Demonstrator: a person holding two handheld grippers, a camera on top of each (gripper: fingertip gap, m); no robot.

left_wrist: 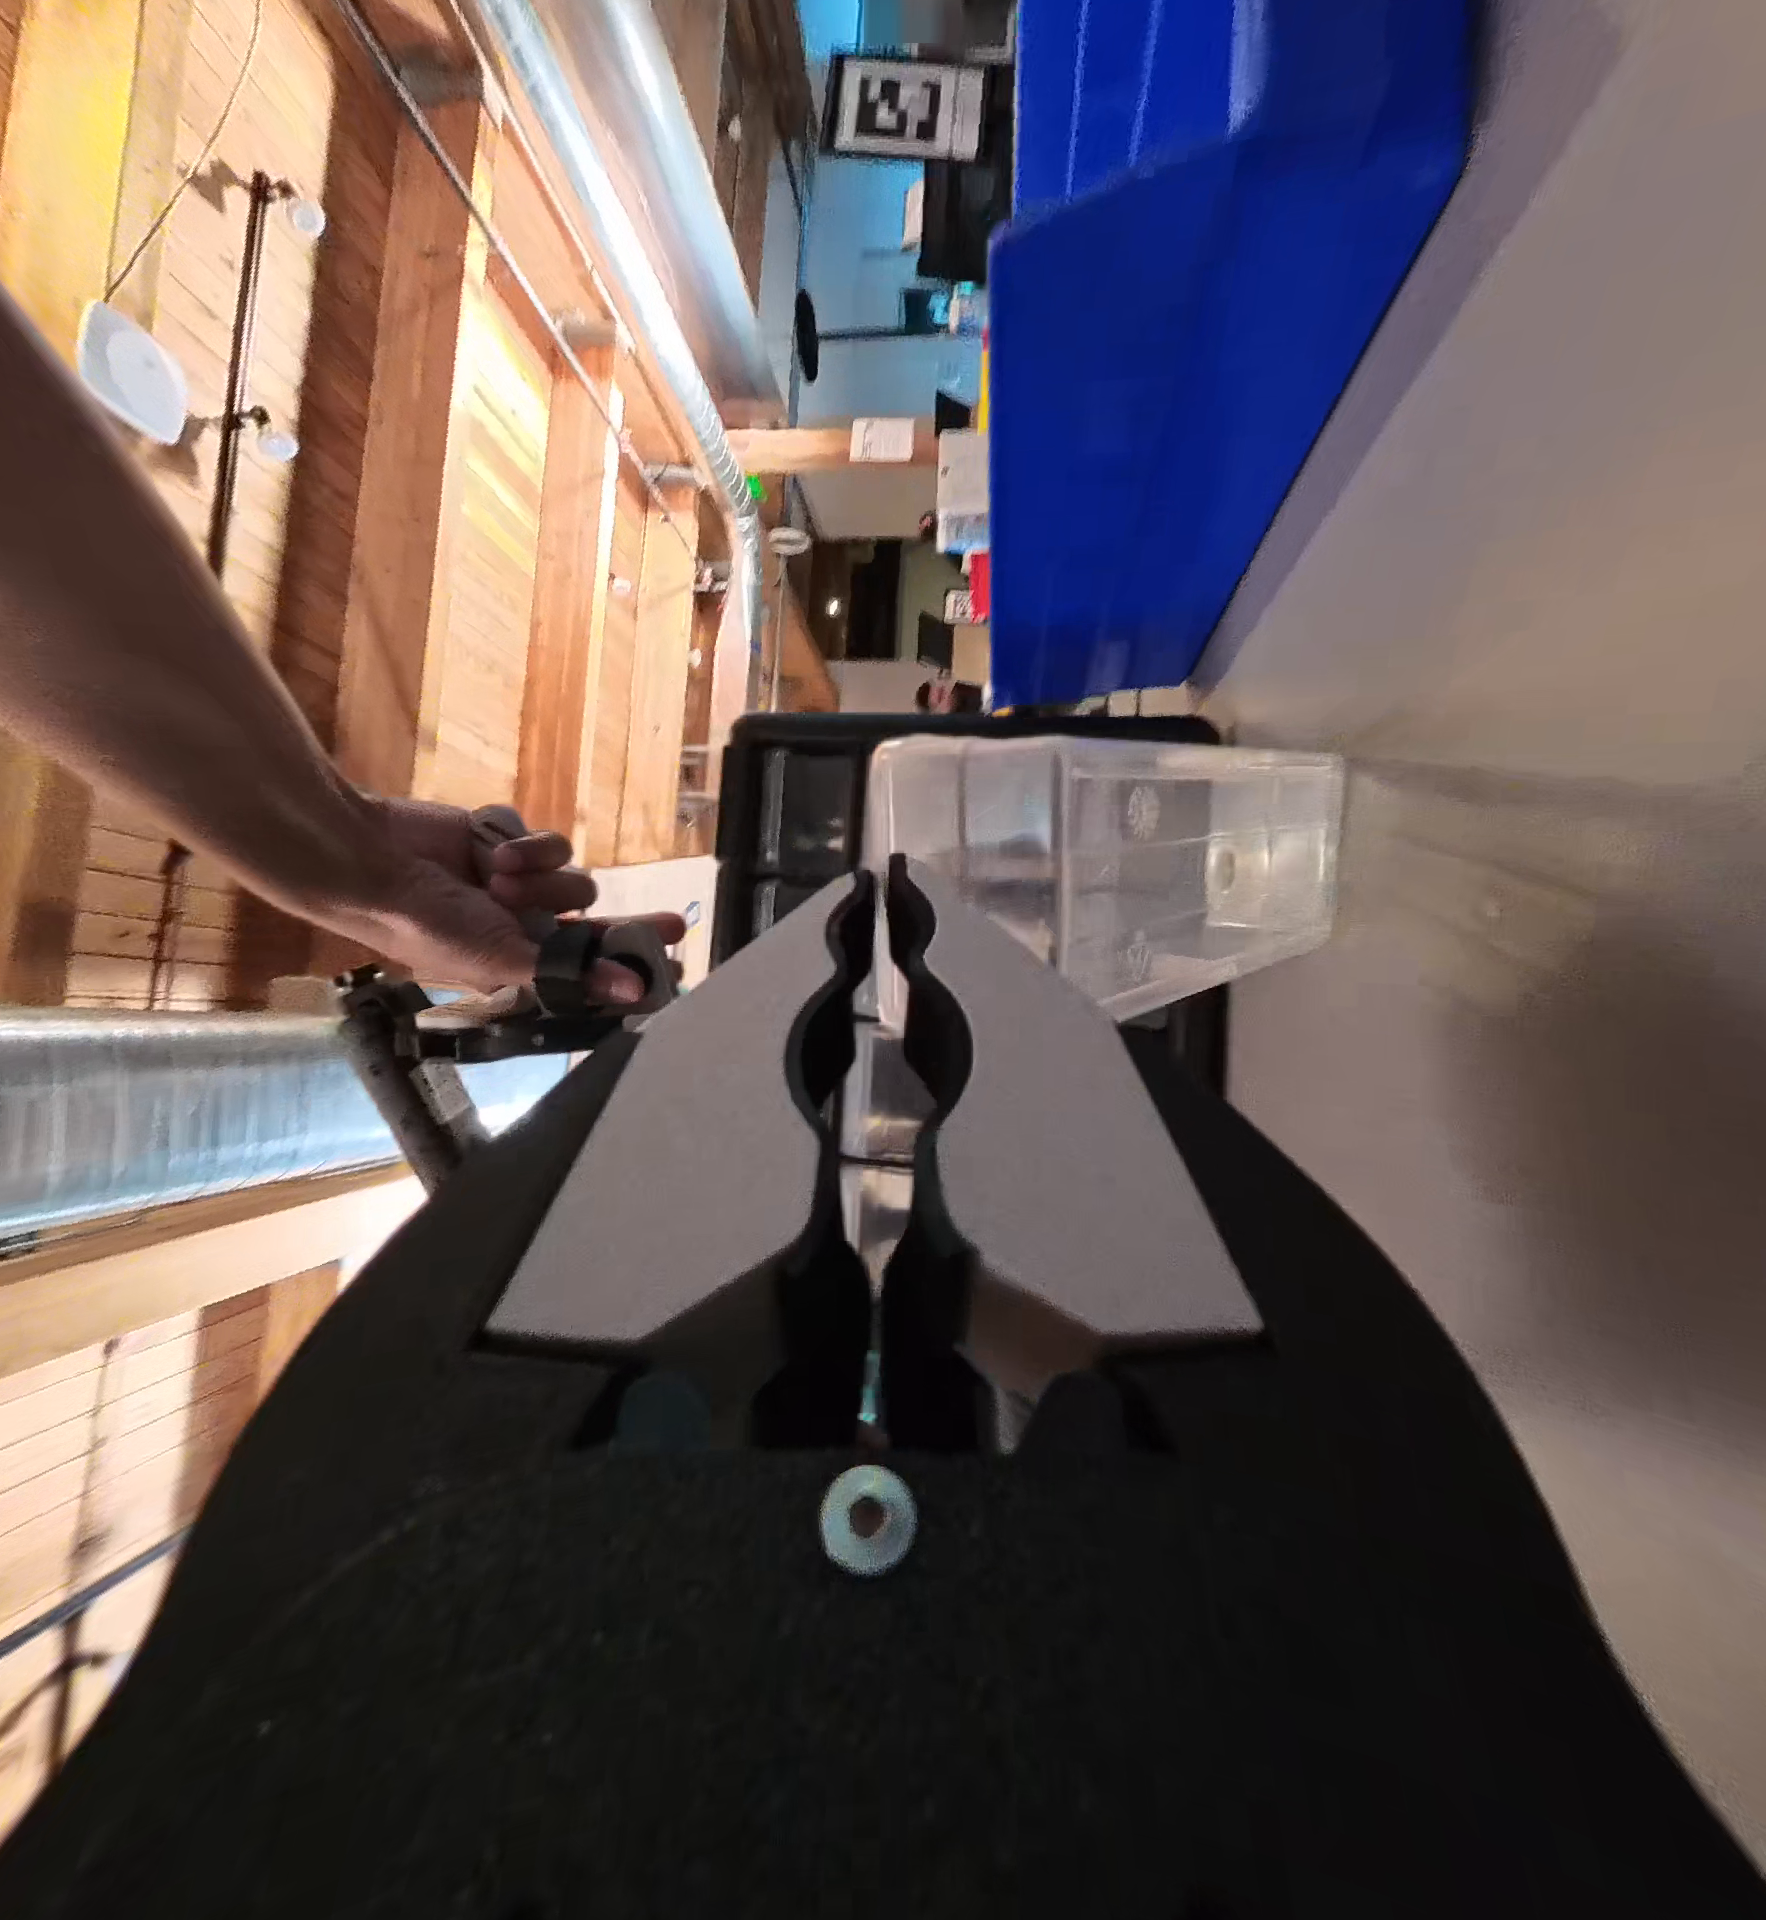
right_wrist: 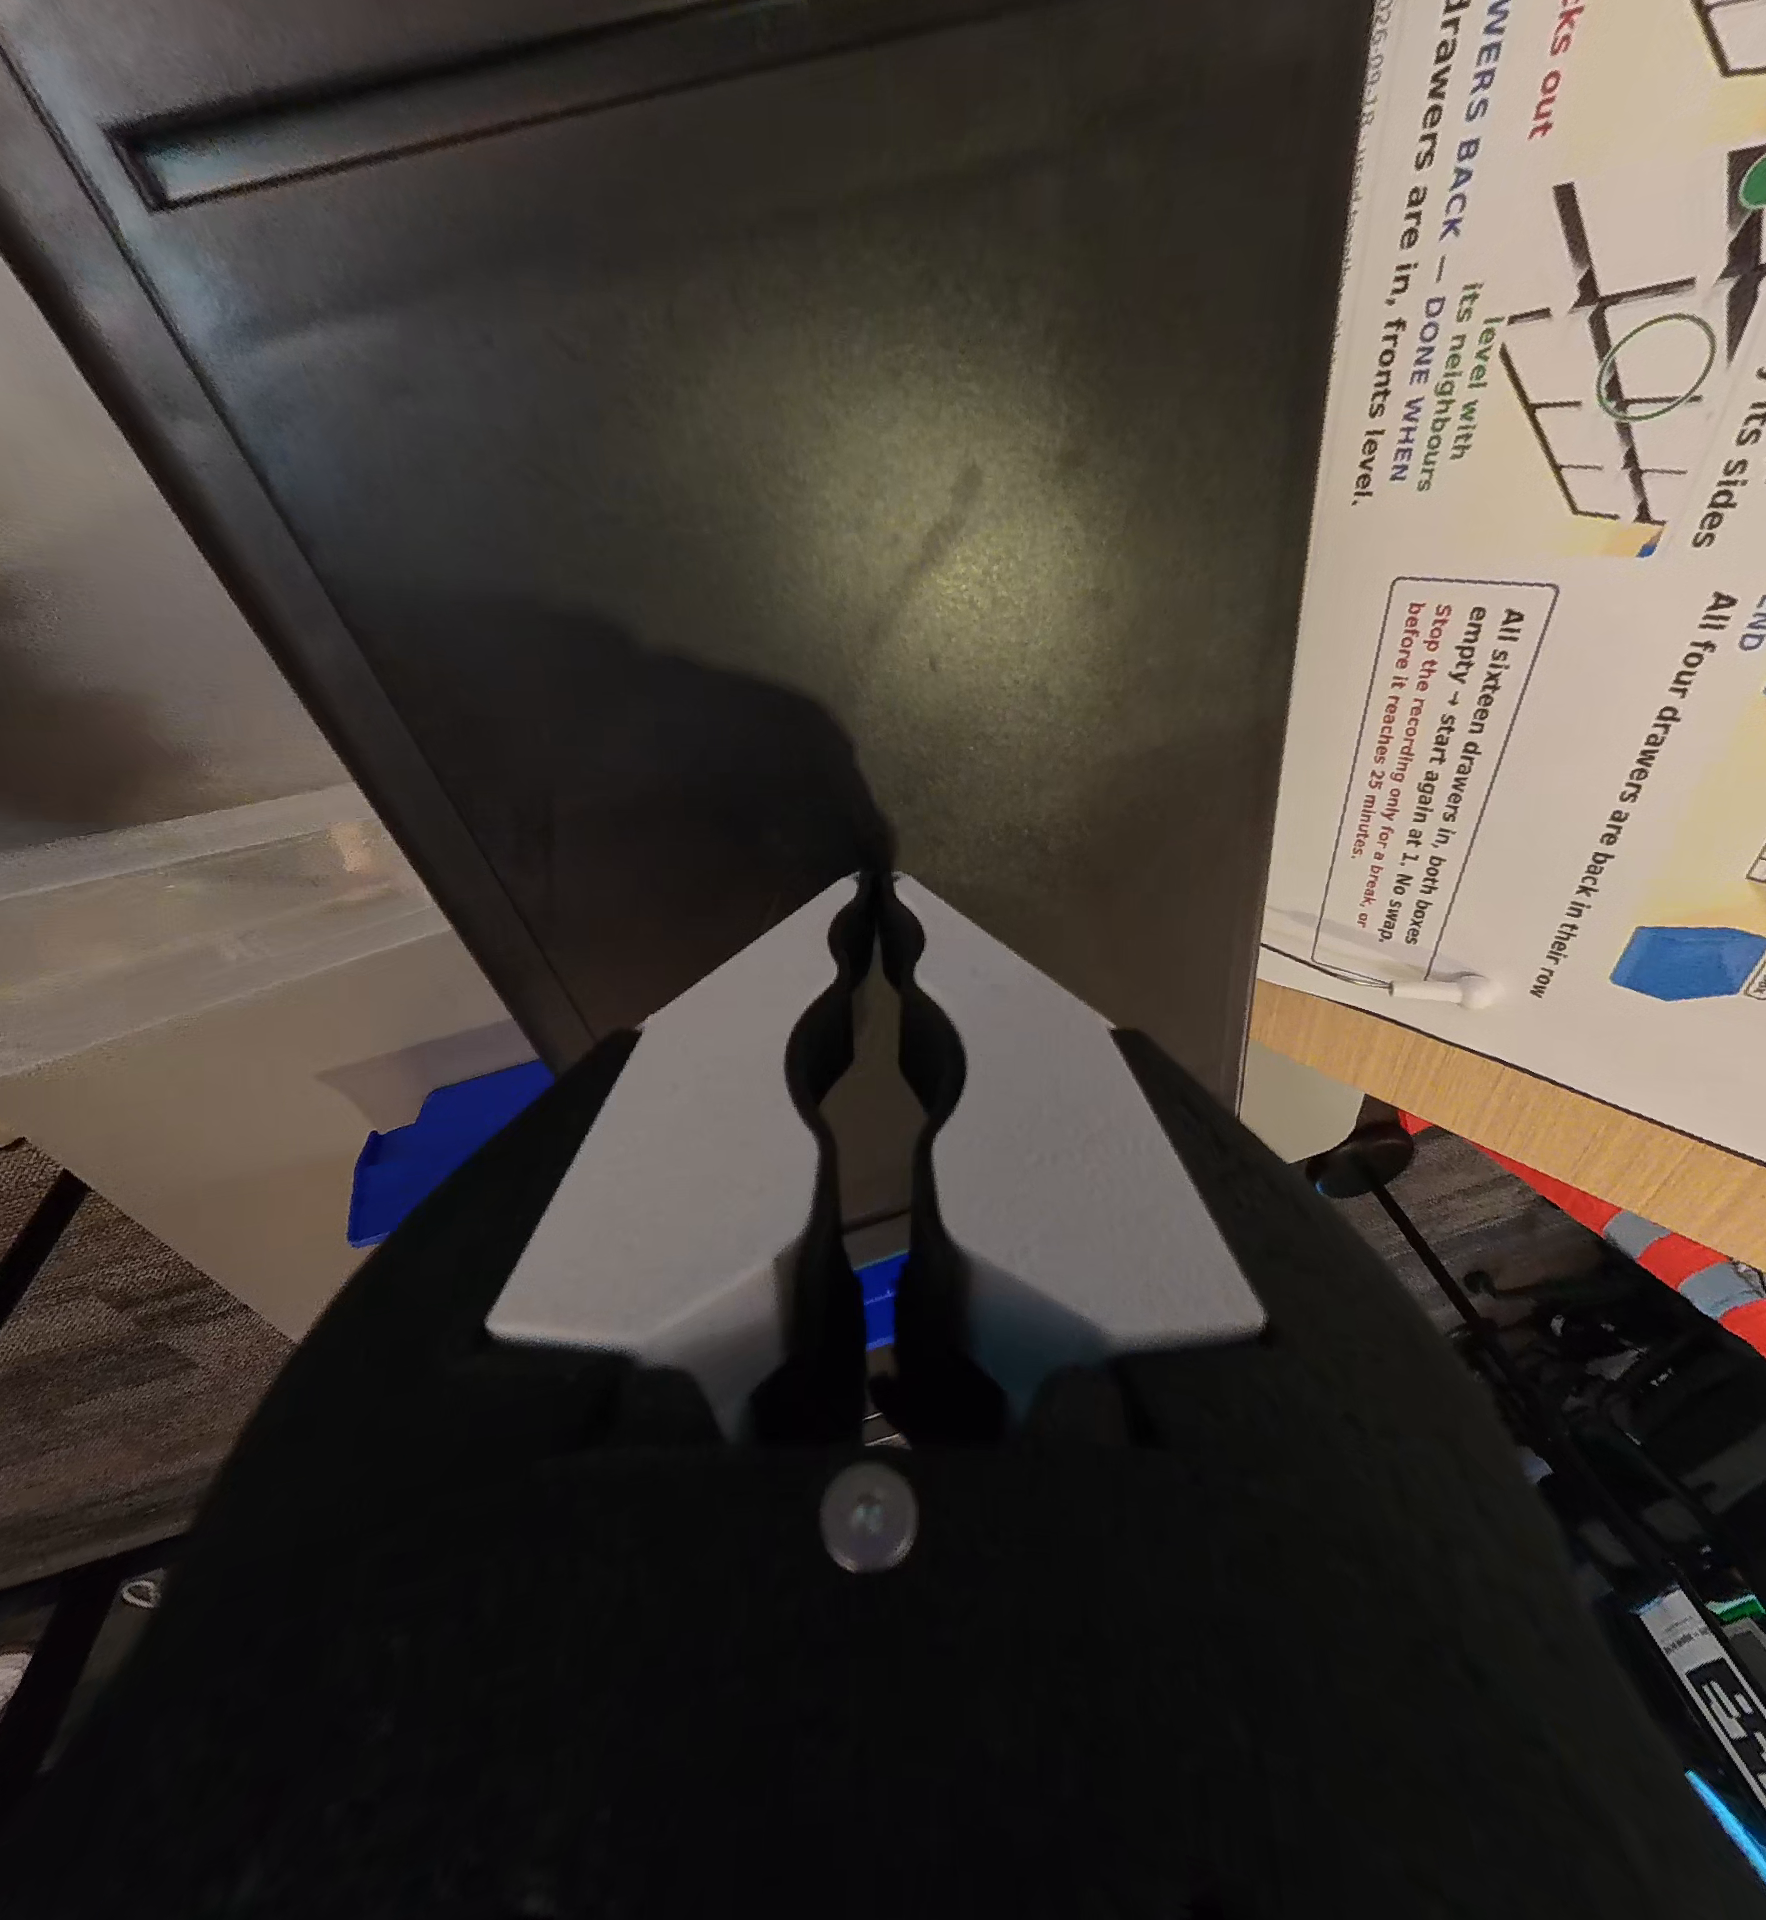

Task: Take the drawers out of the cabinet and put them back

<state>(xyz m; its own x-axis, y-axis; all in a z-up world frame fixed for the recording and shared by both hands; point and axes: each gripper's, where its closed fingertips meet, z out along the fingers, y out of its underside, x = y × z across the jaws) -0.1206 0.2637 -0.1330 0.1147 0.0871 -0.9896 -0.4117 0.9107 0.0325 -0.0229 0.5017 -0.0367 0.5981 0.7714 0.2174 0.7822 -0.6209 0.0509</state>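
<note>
In the left wrist view, which is turned on its side, a clear plastic drawer (left_wrist: pixel 1170 862) sticks out of the black cabinet (left_wrist: pixel 785 790) above the pale table (left_wrist: pixel 1606 623). My left gripper (left_wrist: pixel 879 883) is shut on the drawer's thin near edge, and clear plastic shows between its fingertips. A person's hand (left_wrist: pixel 484 904) holds the other gripper against the cabinet's far side. In the right wrist view, my right gripper (right_wrist: pixel 874 883) is shut with nothing in it. Its tips rest against a flat black panel of the cabinet (right_wrist: pixel 754 468).
Blue bins (left_wrist: pixel 1170 364) stand on the table beyond the cabinet. A clear container (right_wrist: pixel 131 914) and a blue bin (right_wrist: pixel 443 1153) lie left of the cabinet. A printed instruction sheet (right_wrist: pixel 1585 520) lies on a wooden surface at the right, with cables (right_wrist: pixel 1585 1403) below it.
</note>
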